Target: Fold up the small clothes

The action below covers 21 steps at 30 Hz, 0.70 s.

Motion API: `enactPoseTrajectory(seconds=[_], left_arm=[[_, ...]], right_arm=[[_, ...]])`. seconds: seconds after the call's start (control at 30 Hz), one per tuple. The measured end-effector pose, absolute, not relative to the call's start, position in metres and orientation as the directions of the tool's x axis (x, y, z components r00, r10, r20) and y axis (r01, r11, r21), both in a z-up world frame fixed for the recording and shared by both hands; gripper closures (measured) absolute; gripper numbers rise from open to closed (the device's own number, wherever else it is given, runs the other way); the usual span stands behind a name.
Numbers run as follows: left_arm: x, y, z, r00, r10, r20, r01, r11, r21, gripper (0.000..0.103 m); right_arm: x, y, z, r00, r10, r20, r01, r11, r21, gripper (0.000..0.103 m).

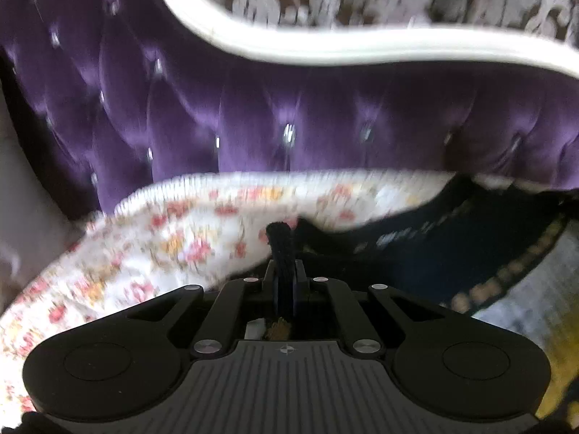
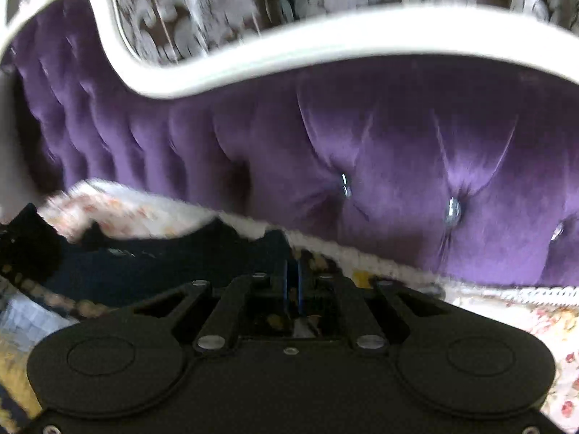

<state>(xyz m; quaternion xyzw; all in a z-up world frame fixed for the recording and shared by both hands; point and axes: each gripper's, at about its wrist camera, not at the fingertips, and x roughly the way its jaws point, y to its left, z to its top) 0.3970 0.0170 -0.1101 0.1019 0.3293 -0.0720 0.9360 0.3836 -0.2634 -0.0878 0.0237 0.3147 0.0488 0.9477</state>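
both claws clamped on dark garment (image 1: 416, 249): left gripper (image 1: 286, 271) pinches a bunched edge, right gripper (image 2: 292, 282) another. keep edges level, lay flat on floral bedspread (image 1: 163, 238), avoid bunching.

A purple tufted sofa back (image 1: 253, 108) with white frame (image 1: 325, 47); below it, a floral cover (image 1: 163, 238), perhaps a bedspread.
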Motion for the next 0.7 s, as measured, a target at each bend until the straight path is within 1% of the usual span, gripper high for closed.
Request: enactPoseTrajectory(seconds=[0.07, 0.17, 0.23, 0.27, 0.47, 0.5, 0.57, 0.6, 0.63, 0.67, 0.7], left_arm=[[0.401, 0.023, -0.123, 0.767, -0.041, -0.641, 0.180, 0.972, 0.153, 0.093], [0.398, 0.028, -0.130, 0.788, -0.040, -0.615, 0.161, 0.976, 0.144, 0.092], [0.395, 0.025, -0.131, 0.793, -0.028, -0.609, 0.163, 0.972, 0.168, 0.092], [0.393, 0.024, -0.133, 0.796, -0.023, -0.605, 0.162, 0.971, 0.176, 0.092], [0.397, 0.023, -0.134, 0.805, -0.021, -0.593, 0.153, 0.973, 0.173, 0.092], [0.397, 0.023, -0.134, 0.805, -0.018, -0.593, 0.151, 0.973, 0.176, 0.092], [0.398, 0.021, -0.135, 0.808, -0.012, -0.589, 0.150, 0.971, 0.186, 0.092], [0.398, 0.020, -0.136, 0.809, -0.007, -0.588, 0.148, 0.970, 0.192, 0.092], [0.398, 0.019, -0.137, 0.811, -0.002, -0.586, 0.147, 0.969, 0.199, 0.092], [0.398, 0.018, -0.137, 0.812, 0.001, -0.584, 0.146, 0.968, 0.204, 0.092], [0.398, 0.018, -0.138, 0.813, 0.002, -0.582, 0.145, 0.968, 0.206, 0.092]], right_arm=[[0.387, -0.266, -0.099, 0.787, 0.086, -0.610, -0.049, 0.996, 0.078, 0.092], [0.390, -0.276, -0.101, 0.778, 0.054, -0.626, 0.015, 0.994, 0.105, 0.091], [0.392, -0.282, -0.104, 0.768, 0.055, -0.638, 0.037, 0.991, 0.131, 0.095], [0.391, -0.283, -0.104, 0.769, 0.050, -0.637, 0.040, 0.991, 0.127, 0.095], [0.388, -0.257, -0.103, 0.776, -0.065, -0.627, 0.032, 0.997, -0.064, 0.093], [0.387, -0.255, -0.102, 0.778, -0.073, -0.624, 0.030, 0.996, -0.079, 0.090], [0.385, -0.260, -0.101, 0.780, -0.055, -0.623, 0.030, 0.998, -0.050, 0.089], [0.384, -0.266, -0.100, 0.782, -0.041, -0.622, 0.040, 0.999, -0.017, 0.085], [0.382, -0.272, -0.100, 0.786, -0.030, -0.617, 0.052, 0.998, 0.018, 0.074], [0.382, -0.277, -0.101, 0.790, -0.024, -0.612, 0.065, 0.997, 0.045, 0.069], [0.381, -0.283, -0.100, 0.795, -0.014, -0.607, 0.075, 0.994, 0.076, 0.062]])
